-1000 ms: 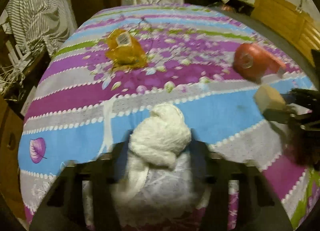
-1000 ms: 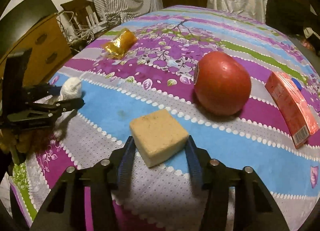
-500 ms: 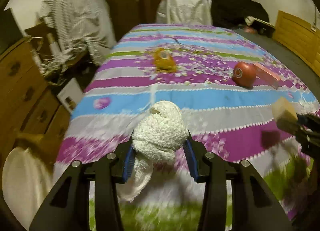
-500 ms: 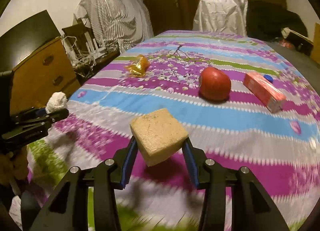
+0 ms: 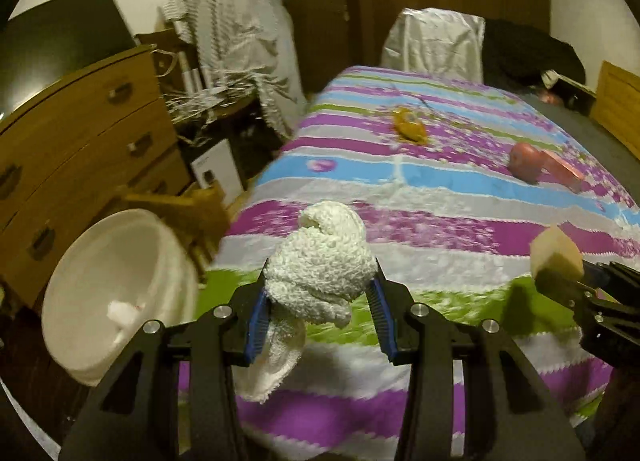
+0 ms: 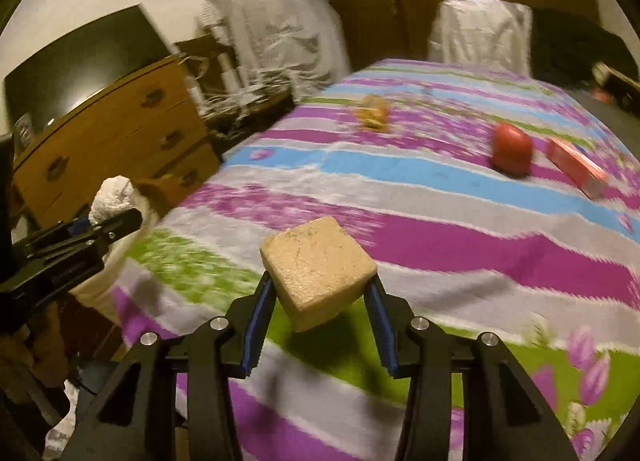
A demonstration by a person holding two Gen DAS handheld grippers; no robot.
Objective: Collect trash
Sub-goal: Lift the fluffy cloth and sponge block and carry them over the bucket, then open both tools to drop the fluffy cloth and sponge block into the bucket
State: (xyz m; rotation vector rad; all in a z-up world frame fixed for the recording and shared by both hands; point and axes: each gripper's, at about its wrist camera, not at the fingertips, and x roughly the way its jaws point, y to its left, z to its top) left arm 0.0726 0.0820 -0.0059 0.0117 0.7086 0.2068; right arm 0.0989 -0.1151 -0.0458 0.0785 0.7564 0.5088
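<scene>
My left gripper is shut on a crumpled white cloth, lifted above the near corner of the bed. A loose tail of the cloth hangs below the jaws. My right gripper is shut on a tan sponge block, held above the bedspread. From the left wrist, the sponge shows at the right edge. From the right wrist, the cloth shows at the left. A white bin with a white scrap inside stands low on the left, beside the bed.
On the striped bedspread lie a yellow wrapper, a red round thing and a red carton. A wooden dresser stands left of the bin. Cluttered shelves and a draped chair are behind.
Both grippers have pulled back from the bed and risen, swinging left with the cloth and the sponge in them. The white bin and dresser have come into view on the left.
</scene>
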